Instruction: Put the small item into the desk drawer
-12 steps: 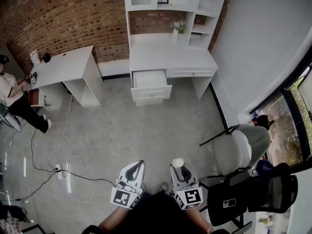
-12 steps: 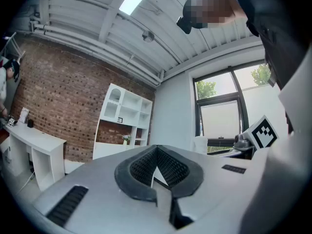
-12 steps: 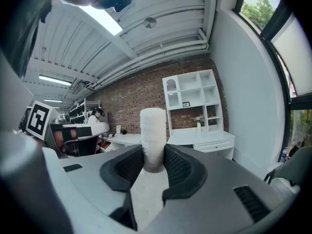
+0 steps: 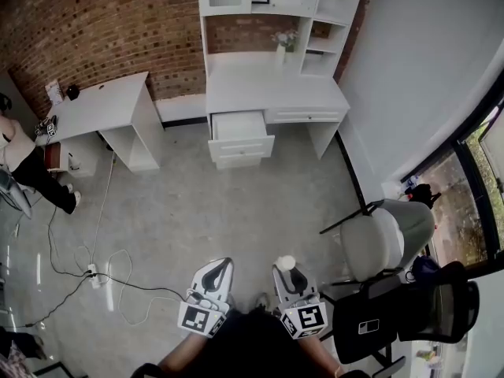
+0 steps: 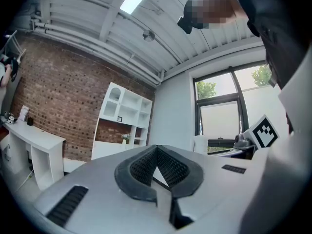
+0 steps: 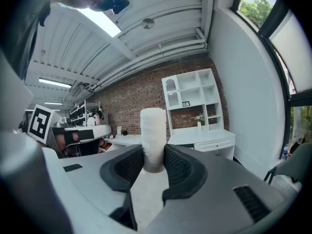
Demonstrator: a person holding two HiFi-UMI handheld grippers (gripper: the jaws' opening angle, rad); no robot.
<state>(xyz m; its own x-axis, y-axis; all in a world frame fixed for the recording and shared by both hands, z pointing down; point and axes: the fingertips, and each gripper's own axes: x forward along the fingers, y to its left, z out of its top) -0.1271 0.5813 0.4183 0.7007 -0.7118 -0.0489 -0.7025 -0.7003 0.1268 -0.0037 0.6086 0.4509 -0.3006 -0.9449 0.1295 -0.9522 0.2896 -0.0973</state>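
white roll [image 6: 153, 135], maybe gauze, upright in right gripper [image 6: 153, 156]

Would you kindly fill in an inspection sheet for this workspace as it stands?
Surface: grey floor, white desk ahead.
Job's things: white roll in right claw; desk drawer open.
Clutter: vase of flowers on desk.
Grippers: left claw shut, empty; right claw shut on the roll.
Cables: loose cable and power strip on floor, left.
Surroundings: brick wall, second desk, seated person, chairs at right.
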